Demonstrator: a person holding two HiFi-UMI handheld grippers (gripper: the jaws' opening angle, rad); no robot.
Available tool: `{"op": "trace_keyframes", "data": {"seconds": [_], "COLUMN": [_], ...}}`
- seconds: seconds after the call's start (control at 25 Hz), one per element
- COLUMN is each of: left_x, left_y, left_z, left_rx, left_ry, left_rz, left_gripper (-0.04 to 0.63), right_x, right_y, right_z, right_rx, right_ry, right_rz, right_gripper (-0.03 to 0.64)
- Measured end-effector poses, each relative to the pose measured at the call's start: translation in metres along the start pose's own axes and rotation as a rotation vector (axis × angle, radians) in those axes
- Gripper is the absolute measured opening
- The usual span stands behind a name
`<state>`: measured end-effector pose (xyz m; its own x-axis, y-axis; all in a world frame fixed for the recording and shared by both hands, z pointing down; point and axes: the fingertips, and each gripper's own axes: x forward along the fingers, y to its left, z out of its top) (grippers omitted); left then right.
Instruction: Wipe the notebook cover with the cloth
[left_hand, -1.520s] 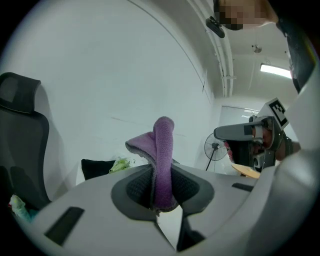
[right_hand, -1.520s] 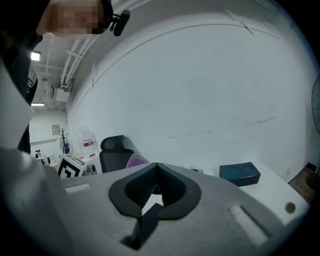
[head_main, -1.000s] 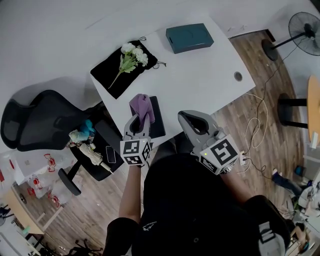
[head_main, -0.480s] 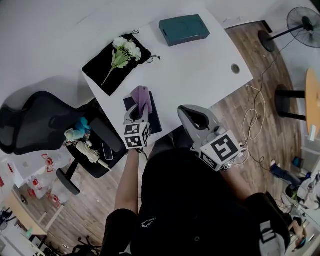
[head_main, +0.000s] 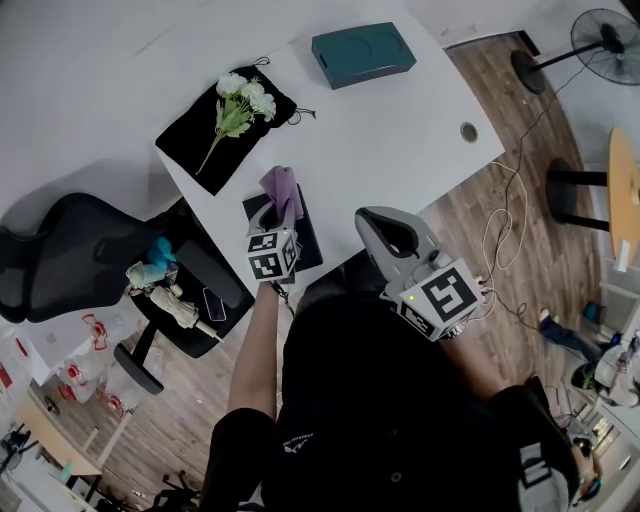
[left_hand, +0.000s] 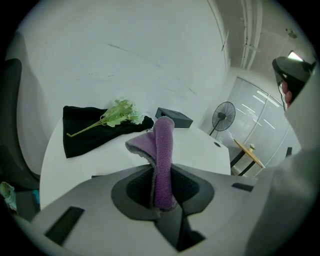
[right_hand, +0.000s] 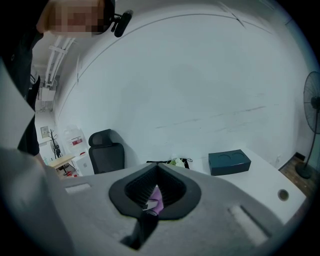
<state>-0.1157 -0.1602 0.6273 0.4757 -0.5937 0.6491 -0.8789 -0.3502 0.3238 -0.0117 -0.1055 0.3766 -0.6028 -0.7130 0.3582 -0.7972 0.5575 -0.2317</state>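
Where the cloth (left_hand: 164, 145) is sitting: it is sticking up from between the two jaws of the left gripper (left_hand: 161, 172). It is purple and fluffy, and its top is flopping over to one side.
Left gripper: its jaws are squeezing the bottom end of the cloth tight. A person is holding it out over the near side of the table (head_main: 390, 140).
Notebook (head_main: 308, 240): it is lying flat by the near edge of the table, with its dark cover facing up. The left gripper is hanging right over it, and the cloth is reaching over its far end. I cannot tell if the cloth is touching the cover.
Right gripper (right_hand: 157, 167): its jaw tips are pressing together and holding nothing. It is waiting by the table's near edge, to the right of the notebook and apart from it. A tiny bit of the purple cloth is peeking through the hollow behind its tips, farther off.
Black bag (head_main: 185, 150): it is lying at the far left of the table.
White flowers (head_main: 245, 95): they are lying on top of the black bag.
Teal box (head_main: 362, 55): it is sitting at the far end of the table, well apart from the notebook.
Black chair (head_main: 60, 255): it is standing on the floor to the left of the table.
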Motion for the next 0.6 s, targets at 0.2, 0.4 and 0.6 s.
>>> {"op": "trace_keyframes", "data": {"seconds": [0.2, 0.4, 0.6], "left_x": [0.013, 0.026, 0.031], "left_y": [0.001, 0.002, 0.006], "left_z": [-0.002, -0.008, -0.014], "left_rx": [-0.014, -0.017, -0.013], "left_ry": [0.024, 0.052, 0.077], "left_rz": [-0.006, -0.007, -0.004], "left_gripper": [0.075, 0.075, 0.075], "right_x": [0.004, 0.009, 0.012], "right_y": [-0.005, -0.009, -0.011], "right_z": [0.0, -0.001, -0.001], "right_rx": [0.006, 0.01, 0.017], "right_ry": [0.009, 0.016, 0.022], "right_rz": [-0.015, -0.028, -0.034], "right_gripper": [0.002, 0.002, 0.002]}}
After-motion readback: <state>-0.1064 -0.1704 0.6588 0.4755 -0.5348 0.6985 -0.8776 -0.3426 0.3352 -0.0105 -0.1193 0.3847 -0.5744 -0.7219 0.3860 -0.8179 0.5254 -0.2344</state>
